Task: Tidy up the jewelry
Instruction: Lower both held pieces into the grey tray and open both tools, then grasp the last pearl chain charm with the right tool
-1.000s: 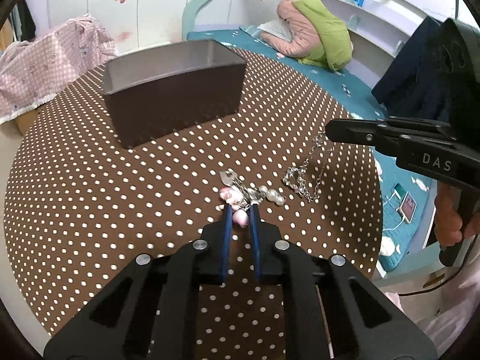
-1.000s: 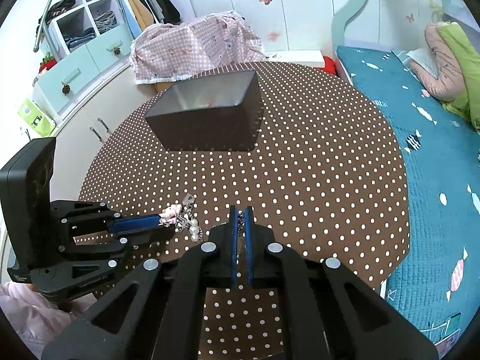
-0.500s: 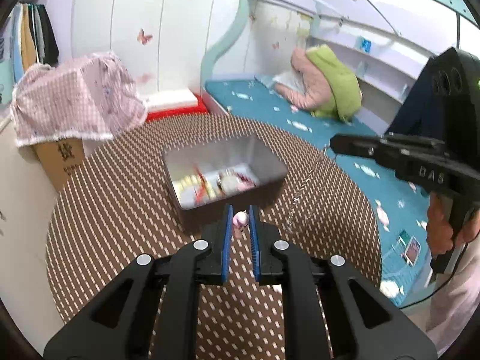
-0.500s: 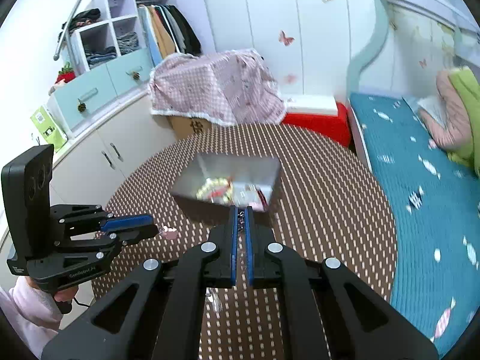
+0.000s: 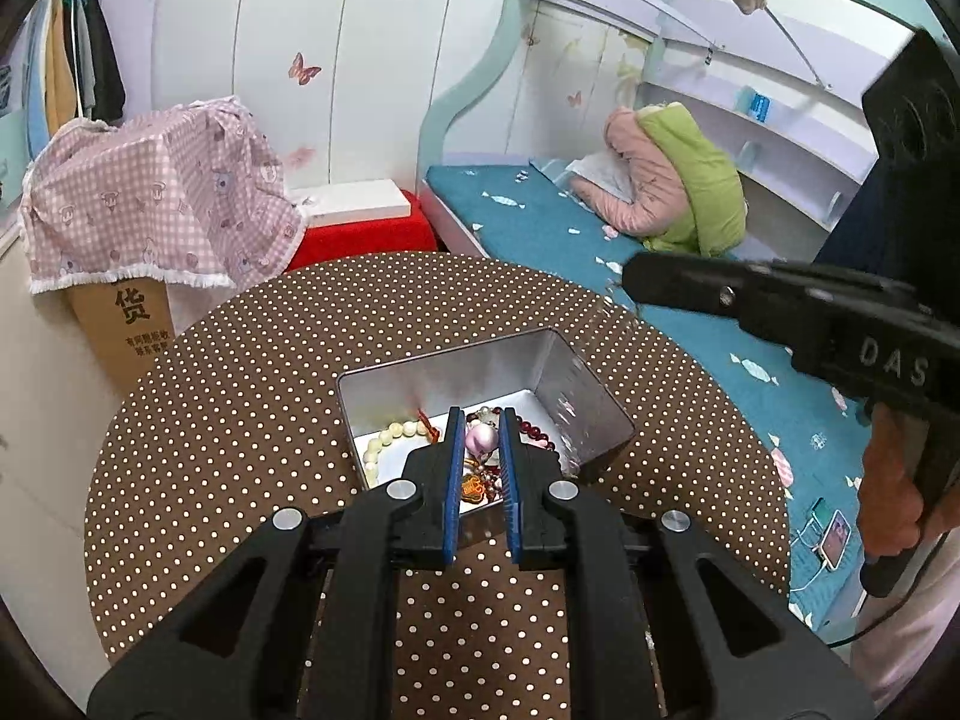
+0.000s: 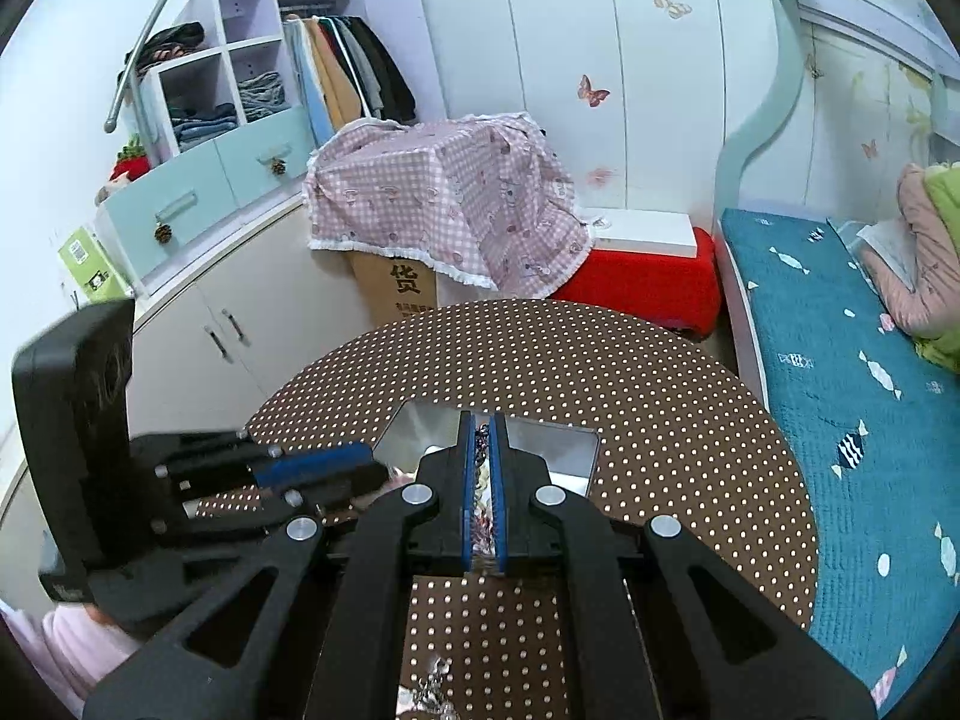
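Note:
A silver metal box [image 5: 594, 399] stands on the round brown dotted table [image 5: 240, 396]. It holds a cream bead bracelet [image 5: 384, 441], dark red beads [image 5: 534, 429] and other jewelry. My left gripper [image 5: 482, 429] hangs over the box, shut on a pink bead charm [image 5: 482, 438]. My right gripper [image 6: 482, 432] is also over the box [image 6: 585, 450], shut on a silver chain [image 6: 480, 441] that dangles down into it [image 5: 579, 384]. In the left wrist view the right gripper [image 5: 630, 279] reaches in from the right.
A cardboard box under a pink checked cloth [image 5: 150, 216] and a red stool [image 5: 360, 234] stand behind the table. A bed with teal sheet [image 5: 690, 324] lies to the right. White cabinets [image 6: 228, 324] are at the left.
Both grippers lifted their jewelry off the table and carried it up and over the metal box. The view now looks down into the box from above.

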Action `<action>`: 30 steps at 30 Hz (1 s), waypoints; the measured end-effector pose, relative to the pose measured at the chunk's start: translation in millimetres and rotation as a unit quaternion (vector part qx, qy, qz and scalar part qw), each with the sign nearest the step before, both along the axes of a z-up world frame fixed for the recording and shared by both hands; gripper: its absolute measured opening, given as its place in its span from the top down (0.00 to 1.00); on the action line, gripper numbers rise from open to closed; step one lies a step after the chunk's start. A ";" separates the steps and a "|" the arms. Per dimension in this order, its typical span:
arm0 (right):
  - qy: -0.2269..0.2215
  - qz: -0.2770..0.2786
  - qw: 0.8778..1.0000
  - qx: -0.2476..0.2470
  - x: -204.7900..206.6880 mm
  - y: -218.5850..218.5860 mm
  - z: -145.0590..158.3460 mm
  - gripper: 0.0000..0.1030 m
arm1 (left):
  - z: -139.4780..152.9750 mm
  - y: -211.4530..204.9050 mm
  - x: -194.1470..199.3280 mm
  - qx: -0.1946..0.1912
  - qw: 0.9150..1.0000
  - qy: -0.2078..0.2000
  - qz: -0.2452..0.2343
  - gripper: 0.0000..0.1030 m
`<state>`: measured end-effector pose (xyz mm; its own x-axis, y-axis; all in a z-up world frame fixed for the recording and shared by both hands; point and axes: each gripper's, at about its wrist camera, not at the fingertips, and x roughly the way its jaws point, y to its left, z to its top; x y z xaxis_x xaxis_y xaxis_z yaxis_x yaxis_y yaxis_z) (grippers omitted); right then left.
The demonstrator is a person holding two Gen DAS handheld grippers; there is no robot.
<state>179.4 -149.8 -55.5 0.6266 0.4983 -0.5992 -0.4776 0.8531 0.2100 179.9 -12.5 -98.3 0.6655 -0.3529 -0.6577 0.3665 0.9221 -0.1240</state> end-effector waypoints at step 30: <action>0.100 -0.062 0.992 -0.046 -51.1 -43.1 -69.2 0.51 | -66.1 -34.0 -93.6 0.061 0.991 0.076 -0.095 0.47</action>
